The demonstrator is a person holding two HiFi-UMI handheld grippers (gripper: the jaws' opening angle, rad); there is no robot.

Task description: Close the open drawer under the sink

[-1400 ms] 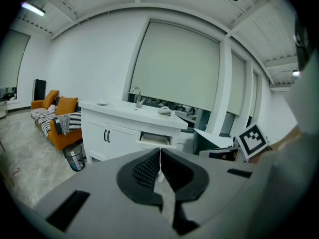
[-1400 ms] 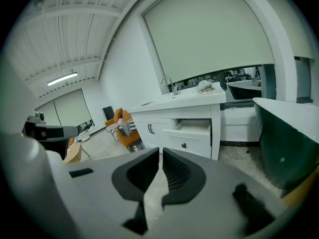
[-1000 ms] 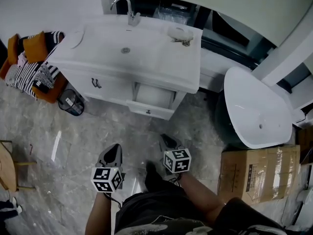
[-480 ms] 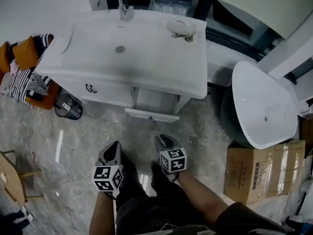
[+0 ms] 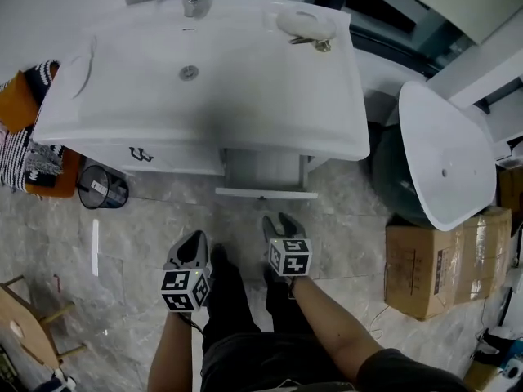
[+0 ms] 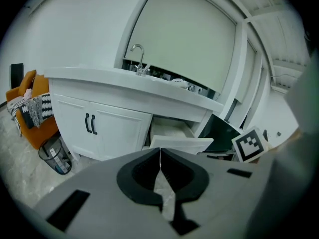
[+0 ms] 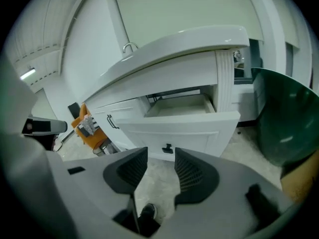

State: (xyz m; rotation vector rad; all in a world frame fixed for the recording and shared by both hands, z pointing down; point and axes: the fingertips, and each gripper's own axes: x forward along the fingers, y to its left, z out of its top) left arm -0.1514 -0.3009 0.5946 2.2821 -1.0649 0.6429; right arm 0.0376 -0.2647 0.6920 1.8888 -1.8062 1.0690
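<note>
The white vanity (image 5: 204, 149) under the sink has one drawer (image 5: 265, 193) pulled out, its pale inside showing in the right gripper view. My right gripper (image 5: 279, 222) hovers just short of the drawer front (image 7: 182, 132) and points at its small black knob (image 7: 168, 148). Its jaws are opening, with nothing between them. Further left and further from the vanity, my left gripper (image 5: 196, 240) points toward the same drawer (image 6: 180, 142). Its jaws (image 6: 160, 151) are shut and empty.
A double cabinet door with black handles (image 5: 140, 154) lies left of the drawer. A small bin (image 5: 102, 188) and an orange chair (image 5: 20, 141) stand at the left. A white basin (image 5: 445, 166) and a cardboard box (image 5: 433, 268) stand at the right. The person's legs (image 5: 237, 300) are below the grippers.
Both grippers have moved forward and lower toward the vanity, which now fills more of the head view. The right gripper's jaws have gone from shut to open.
</note>
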